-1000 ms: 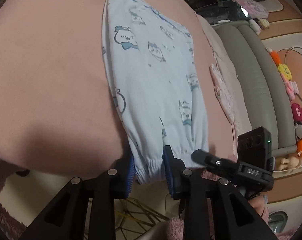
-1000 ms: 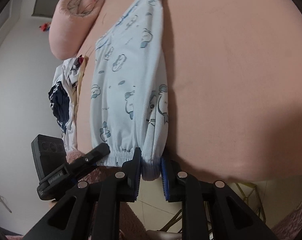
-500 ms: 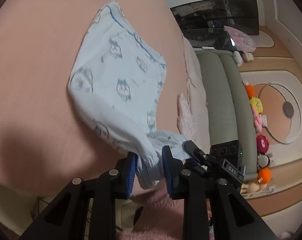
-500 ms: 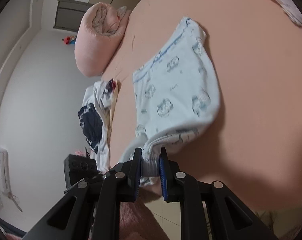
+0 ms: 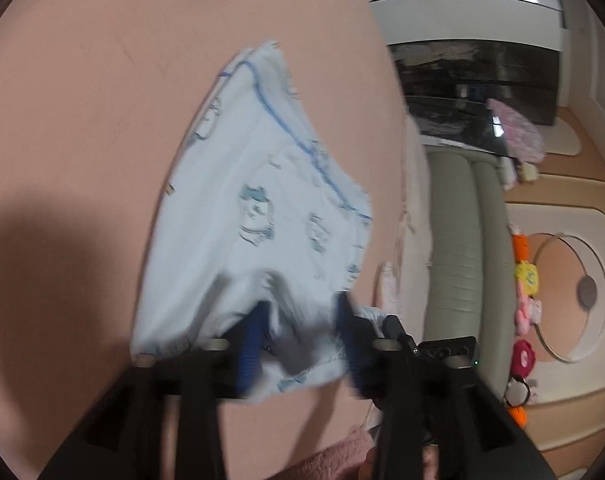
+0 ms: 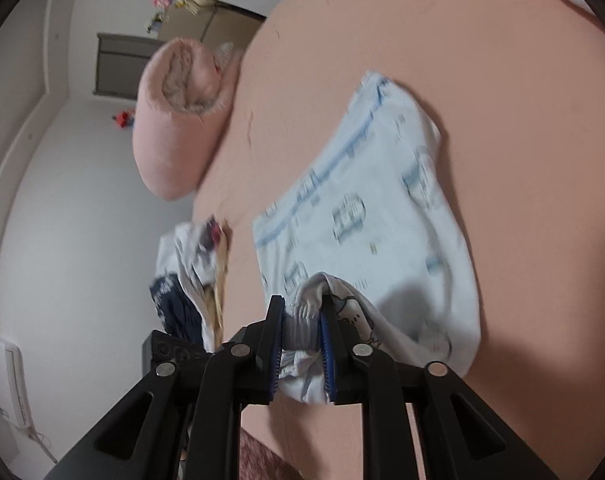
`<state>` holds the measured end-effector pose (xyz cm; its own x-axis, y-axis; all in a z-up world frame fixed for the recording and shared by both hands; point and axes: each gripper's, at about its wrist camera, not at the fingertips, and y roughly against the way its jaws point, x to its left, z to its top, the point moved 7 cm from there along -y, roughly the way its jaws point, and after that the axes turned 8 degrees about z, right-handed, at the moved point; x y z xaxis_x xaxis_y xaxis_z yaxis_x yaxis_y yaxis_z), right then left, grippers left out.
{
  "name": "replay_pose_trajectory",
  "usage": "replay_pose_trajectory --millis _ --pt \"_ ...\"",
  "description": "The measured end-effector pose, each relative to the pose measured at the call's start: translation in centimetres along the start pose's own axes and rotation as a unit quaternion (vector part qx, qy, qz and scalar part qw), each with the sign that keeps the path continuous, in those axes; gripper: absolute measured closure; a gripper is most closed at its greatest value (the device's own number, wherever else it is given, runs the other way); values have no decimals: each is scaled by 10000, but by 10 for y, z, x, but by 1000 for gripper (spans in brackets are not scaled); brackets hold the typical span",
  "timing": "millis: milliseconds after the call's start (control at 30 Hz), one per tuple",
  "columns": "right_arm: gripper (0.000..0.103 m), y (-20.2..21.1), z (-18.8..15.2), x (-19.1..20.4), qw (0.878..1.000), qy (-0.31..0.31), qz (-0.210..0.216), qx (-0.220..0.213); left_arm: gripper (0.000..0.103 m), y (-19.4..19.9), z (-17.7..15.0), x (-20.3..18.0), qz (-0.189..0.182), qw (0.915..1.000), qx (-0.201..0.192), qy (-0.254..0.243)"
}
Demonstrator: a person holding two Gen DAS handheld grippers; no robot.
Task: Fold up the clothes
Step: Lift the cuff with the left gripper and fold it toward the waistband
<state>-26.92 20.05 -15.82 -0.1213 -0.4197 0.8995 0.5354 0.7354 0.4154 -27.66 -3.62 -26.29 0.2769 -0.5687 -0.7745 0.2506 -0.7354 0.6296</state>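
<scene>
Light blue cartoon-print trousers (image 5: 262, 200) lie on the pink bed sheet (image 5: 82, 120), doubled over so the leg ends rest near the waistband. My left gripper (image 5: 298, 336) is low over the folded cloth. Its jaws are opening, and a leg cuff lies loosely between the blue pads, which are blurred. In the right wrist view the trousers (image 6: 382, 220) spread ahead of me, and my right gripper (image 6: 302, 332) is shut on the other gathered cuff (image 6: 302, 316).
A heap of white and navy clothes (image 6: 190, 280) lies left of the trousers, with a rolled pink blanket (image 6: 178, 112) beyond it. A pale pink garment (image 5: 390, 292), a grey-green padded headboard (image 5: 466, 260) and plush toys (image 5: 522, 280) line the right side.
Both grippers carried the leg cuffs forward from the bed's near edge over the trousers, folding them in half. The left jaws have spread apart. The right jaws stay clamped on their cuff.
</scene>
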Motion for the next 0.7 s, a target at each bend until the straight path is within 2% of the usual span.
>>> replay_pose_trajectory --millis 67,100,133,167,200,233,267,300,367,433,500,533,600,633,667,700 --pt "84 -5 3 -13 9997 -215 -86 97 49 3 0 0 -57 10000 4 -58" --pt "84 -3 3 -16 9995 -304 -52 106 49 9 -1 -4 -2 9996 -99 -277" --pt "84 0 3 -14 9995 -305 51 88 49 16 -1 -10 129 9978 -240 -608" --pt "84 7 2 -7 9997 -174 161 69 49 23 -1 -20 382 9920 -441 -1121" --pt "83 14 2 2 9998 83 173 69 49 30 0 -29 633 9825 -641 -1629" --pt "83 21 1 13 9990 446 56 77 49 37 1 -39 883 9695 -816 -2136" --pt "76 28 0 24 9963 845 -113 85 49 42 1 -49 1137 9536 -917 -2633" --pt "66 33 -1 33 9920 1218 -302 95 49 43 -3 -57 1385 9354 -943 -3114" --pt "63 42 -5 46 9754 2021 -877 38 49 37 -21 -71 1699 8957 -853 -4019" --pt "63 49 -9 54 9546 2664 -1332 -51 51 25 -42 -75 1872 8647 -757 -4600" --pt "63 48 -13 52 9461 2845 -1550 45 56 5 -58 -76 2098 8384 -641 -4990" --pt "63 42 -19 46 9454 2832 -1588 297 57 -4 -63 -75 2190 8289 -583 -5114" --pt "63 27 -29 27 9401 2798 -1747 862 57 -25 -59 -70 2395 8231 -534 -5121" --pt "63 18 -34 19 9353 2827 -1825 1099 57 -35 -55 -65 2567 8176 -535 -5126" --pt "63 9 -37 10 9290 2883 -1936 1281 58 -42 -47 -59 2783 8105 -564 -5123" --pt "63 0 -36 2 9226 2944 -2082 1369 59 -47 -39 -55 2942 8069 -610 -5087"
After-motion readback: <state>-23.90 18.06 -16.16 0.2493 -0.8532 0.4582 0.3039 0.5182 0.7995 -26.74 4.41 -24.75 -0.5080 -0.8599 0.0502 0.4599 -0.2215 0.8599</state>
